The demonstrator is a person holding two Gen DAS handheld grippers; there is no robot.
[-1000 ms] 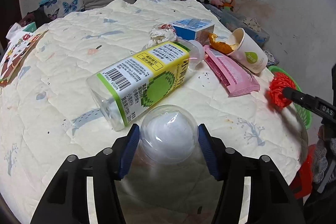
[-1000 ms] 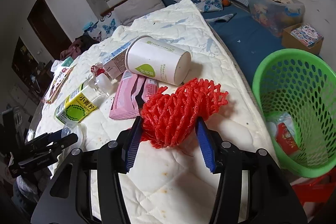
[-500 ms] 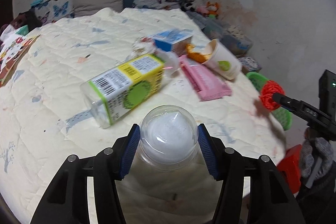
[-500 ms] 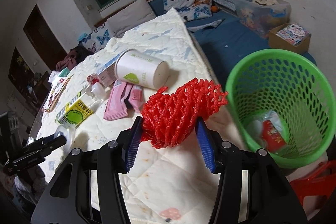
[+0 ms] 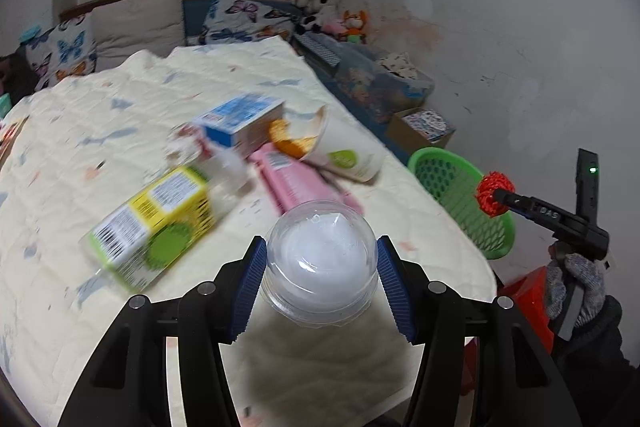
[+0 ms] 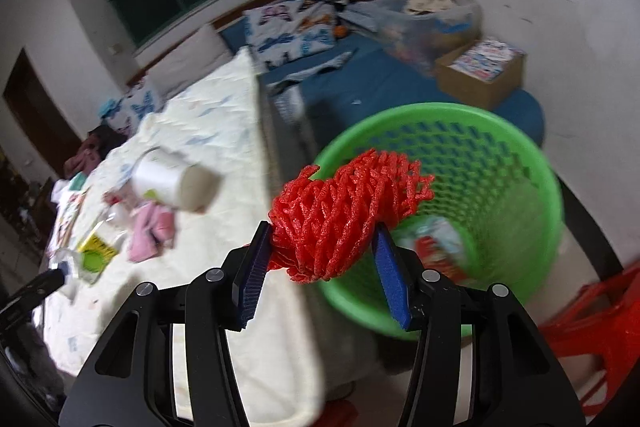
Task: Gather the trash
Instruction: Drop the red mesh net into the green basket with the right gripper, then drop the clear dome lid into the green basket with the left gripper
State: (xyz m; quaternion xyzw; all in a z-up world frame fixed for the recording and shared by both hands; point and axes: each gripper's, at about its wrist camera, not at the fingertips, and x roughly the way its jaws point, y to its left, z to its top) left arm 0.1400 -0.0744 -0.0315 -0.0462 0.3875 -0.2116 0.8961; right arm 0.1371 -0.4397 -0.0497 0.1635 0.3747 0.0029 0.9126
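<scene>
My left gripper (image 5: 320, 267) is shut on a clear plastic dome cup (image 5: 322, 267) and holds it above the bed's near edge. My right gripper (image 6: 320, 247) is shut on a red foam fruit net (image 6: 348, 211) and holds it beside the rim of the green trash basket (image 6: 520, 155). The net also shows in the left wrist view (image 5: 494, 195), over the basket (image 5: 452, 179). On the quilt lie a green-yellow drink bottle (image 5: 156, 227), a blue carton (image 5: 240, 123), pink wrappers (image 5: 296, 183) and a white paper cup (image 5: 344, 151).
The basket holds some wrappers (image 6: 436, 247). A red stool (image 6: 592, 319) stands at the right. A cardboard box (image 6: 480, 67) and a clear storage bin (image 6: 432, 15) sit on the blue mat by the wall. Pillows (image 5: 136, 23) lie at the bed's head.
My right gripper has carried the red net rightward off the bed to the basket. My left gripper has lifted and swung right with the dome cup.
</scene>
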